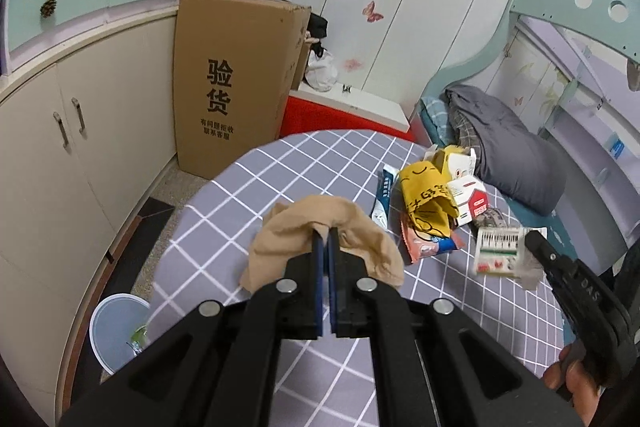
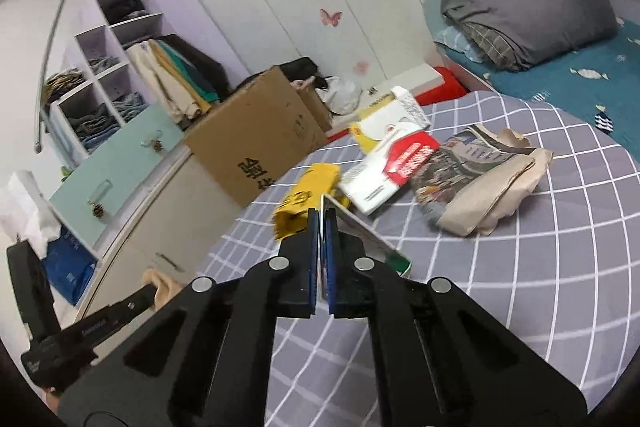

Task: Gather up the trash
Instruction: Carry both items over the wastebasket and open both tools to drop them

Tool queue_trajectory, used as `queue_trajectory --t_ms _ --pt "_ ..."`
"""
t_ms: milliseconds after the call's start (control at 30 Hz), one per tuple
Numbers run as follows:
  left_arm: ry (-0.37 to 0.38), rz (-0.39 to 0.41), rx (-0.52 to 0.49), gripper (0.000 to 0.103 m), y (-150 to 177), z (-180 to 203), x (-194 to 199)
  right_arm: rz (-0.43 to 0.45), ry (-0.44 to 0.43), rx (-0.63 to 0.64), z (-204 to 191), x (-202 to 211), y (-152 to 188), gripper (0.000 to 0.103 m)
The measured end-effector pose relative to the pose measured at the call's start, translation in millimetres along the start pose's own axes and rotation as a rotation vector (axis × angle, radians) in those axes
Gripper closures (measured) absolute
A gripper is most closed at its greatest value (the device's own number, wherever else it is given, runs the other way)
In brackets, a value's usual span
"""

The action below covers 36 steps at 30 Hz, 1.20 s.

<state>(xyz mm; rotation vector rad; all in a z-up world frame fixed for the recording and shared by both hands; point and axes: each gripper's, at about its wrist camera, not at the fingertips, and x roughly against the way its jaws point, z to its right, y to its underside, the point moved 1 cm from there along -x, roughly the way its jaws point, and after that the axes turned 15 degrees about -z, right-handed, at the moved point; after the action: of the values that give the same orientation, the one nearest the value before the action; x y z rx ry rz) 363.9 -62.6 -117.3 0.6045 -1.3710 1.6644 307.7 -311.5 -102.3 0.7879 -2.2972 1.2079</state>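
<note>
Both tongs are loaded: left gripper (image 1: 329,233) clenched on a crumpled tan stocking (image 1: 320,243), right gripper (image 2: 322,215) pinching a flat green-and-white card packet (image 1: 500,251). Next I'd guess the pale blue bin (image 1: 116,327) below the checked table's (image 1: 280,163) left edge.

— Left gripper (image 1: 327,239)?
— Angled downward, blue pads pressed together on a beige stocking (image 1: 340,227).
— Right gripper (image 2: 321,223)?
— Tilted down less steeply, jaws clamped on a thin flat packet (image 2: 360,227). A bare hand (image 1: 576,383) grips its handle, low in the left camera's view.
</note>
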Motion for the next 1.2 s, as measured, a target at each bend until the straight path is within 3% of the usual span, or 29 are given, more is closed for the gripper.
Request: queue_trajectory --t_ms 267,533,867,1200 --pt "0.005 0.037 0.017 0.101 20 -27 40 -0.046 -0.081 0.095 -62 5 28 0.1" --pt "-0.013 0.058 0.09 0.101 41 -90 75 -0.13 -0.179 0.202 -143 -18 63 0.1" --pt "-0.088 0.058 0.238 0.101 66 -199 102 -0.297 -0.281 0.34 -245 -86 117 0.099" --pt "-0.193 0.003 0.418 0.101 93 -301 90 -0.509 -0.242 0.461 -311 -179 173 0.099"
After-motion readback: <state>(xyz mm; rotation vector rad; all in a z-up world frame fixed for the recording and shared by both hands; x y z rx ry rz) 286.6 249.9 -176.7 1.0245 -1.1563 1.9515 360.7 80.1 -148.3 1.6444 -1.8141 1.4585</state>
